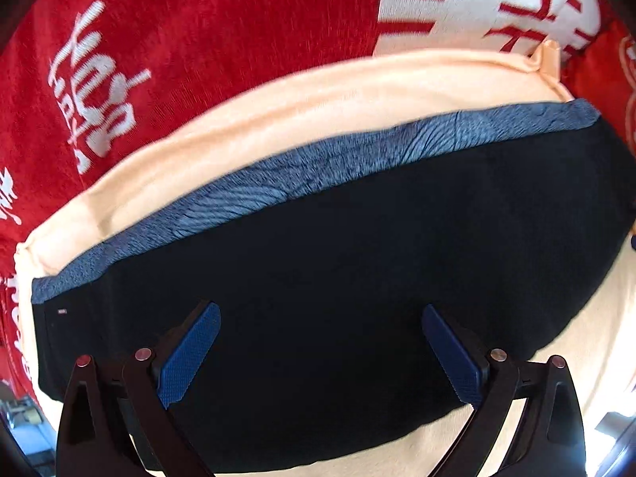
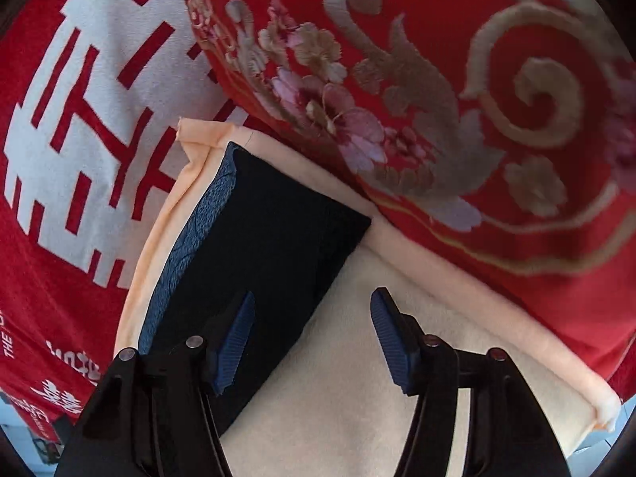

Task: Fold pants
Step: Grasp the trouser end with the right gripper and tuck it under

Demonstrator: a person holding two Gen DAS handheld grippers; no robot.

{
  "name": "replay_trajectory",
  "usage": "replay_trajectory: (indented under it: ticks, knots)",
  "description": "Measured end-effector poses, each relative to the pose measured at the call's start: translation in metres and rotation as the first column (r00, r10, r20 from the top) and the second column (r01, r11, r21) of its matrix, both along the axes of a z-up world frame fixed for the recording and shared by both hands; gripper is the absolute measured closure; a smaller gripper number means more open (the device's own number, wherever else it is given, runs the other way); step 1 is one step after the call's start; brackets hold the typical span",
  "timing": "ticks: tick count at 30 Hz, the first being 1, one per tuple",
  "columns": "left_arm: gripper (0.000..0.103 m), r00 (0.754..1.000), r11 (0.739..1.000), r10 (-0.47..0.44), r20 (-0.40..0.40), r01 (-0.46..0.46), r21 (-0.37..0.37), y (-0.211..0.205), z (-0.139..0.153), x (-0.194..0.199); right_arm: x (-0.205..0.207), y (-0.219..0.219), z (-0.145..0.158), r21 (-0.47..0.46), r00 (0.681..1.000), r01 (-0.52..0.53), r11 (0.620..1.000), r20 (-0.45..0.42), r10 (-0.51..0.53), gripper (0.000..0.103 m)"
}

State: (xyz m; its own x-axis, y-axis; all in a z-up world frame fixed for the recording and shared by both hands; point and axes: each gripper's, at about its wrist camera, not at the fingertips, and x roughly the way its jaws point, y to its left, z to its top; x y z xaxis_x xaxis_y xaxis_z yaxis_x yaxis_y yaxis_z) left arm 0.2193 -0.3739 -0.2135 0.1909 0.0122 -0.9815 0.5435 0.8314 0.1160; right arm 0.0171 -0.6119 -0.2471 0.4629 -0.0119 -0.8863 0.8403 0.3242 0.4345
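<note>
The pants (image 1: 357,238) are dark navy, folded into a compact rectangle, with a blue patterned waistband (image 1: 318,159) along the far edge. They lie on a peach cloth (image 1: 318,91). My left gripper (image 1: 321,312) hovers open over the middle of the pants, with nothing between its blue pads. In the right wrist view the pants (image 2: 270,230) sit at the left, their waistband (image 2: 187,246) on the left side. My right gripper (image 2: 315,296) is open and straddles the pants' right edge: one finger over the dark fabric, the other over the peach cloth (image 2: 377,377).
Under everything lies a red cloth with white characters (image 1: 179,39), also at the left in the right wrist view (image 2: 79,139). A red blanket with flowers and gold scrolls (image 2: 477,119) overlaps the peach cloth's far right side. The peach cloth's hemmed edge (image 2: 516,338) runs diagonally.
</note>
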Motion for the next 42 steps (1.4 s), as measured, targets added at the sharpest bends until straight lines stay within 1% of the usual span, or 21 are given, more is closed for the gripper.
replay_trajectory:
  ticks: [1,2,5,6,9,10,12,13,14,18,23,24,25,27,29,32,34,37,39,41,42]
  knots:
    - [0.001,1.0,1.0,0.006,-0.001,-0.006,0.008,-0.002,-0.003,0.0,0.005,-0.001,0.001,-0.013,1.0,-0.018,1.0,-0.003,0.018,0.076]
    - [0.001,1.0,1.0,0.01,0.003,-0.01,0.006,0.0,-0.001,-0.001,0.014,0.001,0.006,-0.037,0.998,-0.057,0.998,-0.014,0.056,0.09]
    - [0.001,1.0,1.0,0.018,0.008,-0.018,0.014,-0.002,0.003,-0.002,0.03,0.006,0.027,-0.144,0.986,-0.165,0.976,-0.044,0.161,0.093]
    - [0.001,1.0,1.0,0.019,0.008,-0.019,0.014,-0.003,0.005,-0.002,0.034,0.002,0.026,-0.141,0.983,-0.181,0.973,-0.057,0.174,0.093]
    - [0.001,1.0,0.999,0.012,-0.001,-0.012,0.031,-0.007,0.003,-0.003,0.036,-0.005,-0.001,-0.044,0.977,-0.18,0.983,-0.123,0.174,0.087]
    - [0.001,1.0,0.999,0.016,-0.003,-0.016,0.03,-0.009,0.001,-0.002,0.032,-0.005,0.0,-0.042,0.979,-0.176,0.983,-0.106,0.171,0.082]
    - [0.001,1.0,1.0,0.019,-0.004,-0.019,0.021,-0.01,0.0,-0.002,0.028,0.003,0.008,-0.062,0.972,-0.203,0.977,-0.136,0.194,0.068]
    - [0.001,1.0,1.0,0.024,-0.009,-0.024,0.016,-0.009,0.0,-0.002,0.024,0.008,0.012,-0.063,0.97,-0.211,0.975,-0.138,0.201,0.057]
    - [0.001,0.999,0.999,0.034,-0.018,-0.034,0.007,-0.007,-0.001,-0.001,0.021,0.012,0.014,-0.056,0.971,-0.213,0.976,-0.126,0.205,0.053]
    - [0.001,0.995,0.997,0.077,-0.062,-0.078,-0.016,0.0,-0.003,0.0,0.009,0.024,0.026,-0.039,0.971,-0.225,0.974,-0.087,0.221,0.053]
    - [0.001,0.991,0.994,0.101,-0.084,-0.103,-0.021,0.001,-0.003,0.0,0.027,0.013,0.03,-0.087,0.97,-0.236,0.968,-0.087,0.229,0.054]
    - [0.001,0.99,0.994,0.106,-0.09,-0.109,-0.024,0.002,-0.004,0.0,0.027,0.009,0.032,-0.082,0.972,-0.231,0.969,-0.061,0.227,0.055]
    - [0.001,0.989,0.993,0.11,-0.097,-0.113,-0.027,0.003,-0.005,0.0,0.03,0.008,0.034,-0.079,0.972,-0.236,0.969,-0.036,0.233,0.06]
    - [0.001,0.988,0.993,0.111,-0.111,-0.115,-0.032,0.005,-0.006,0.002,0.038,0.01,0.038,-0.068,0.961,-0.275,0.959,0.0,0.276,0.061]
    - [0.0,0.987,0.993,0.109,-0.118,-0.113,-0.034,0.006,-0.007,0.002,0.045,0.018,0.037,-0.037,0.944,-0.326,0.945,0.033,0.328,0.06]
    - [0.0,0.988,0.994,0.104,-0.118,-0.107,-0.022,0.005,-0.008,0.003,0.056,0.033,0.024,0.011,0.921,-0.39,0.921,0.026,0.39,0.06]
    - [0.0,0.988,0.994,0.105,-0.116,-0.107,-0.018,0.005,-0.007,0.003,0.058,0.041,0.012,0.047,0.916,-0.402,0.914,0.017,0.402,0.06]
    - [0.0,0.988,0.994,0.105,-0.117,-0.108,-0.017,0.005,-0.007,0.002,0.056,0.049,0.005,0.043,0.912,-0.411,0.911,0.005,0.411,0.06]
    - [0.0,0.987,0.994,0.103,-0.125,-0.106,-0.014,0.002,-0.011,0.013,0.055,0.051,0.006,0.043,0.911,-0.412,0.91,0.013,0.412,0.057]
    - [0.0,0.986,0.995,0.101,-0.135,-0.103,-0.008,-0.001,-0.012,0.018,0.058,0.053,0.005,0.045,0.9,-0.436,0.899,0.025,0.436,0.046]
    - [0.0,0.986,0.995,0.099,-0.138,-0.1,-0.003,-0.002,-0.013,0.019,0.06,0.055,0.006,0.04,0.893,-0.45,0.892,0.022,0.449,0.043]
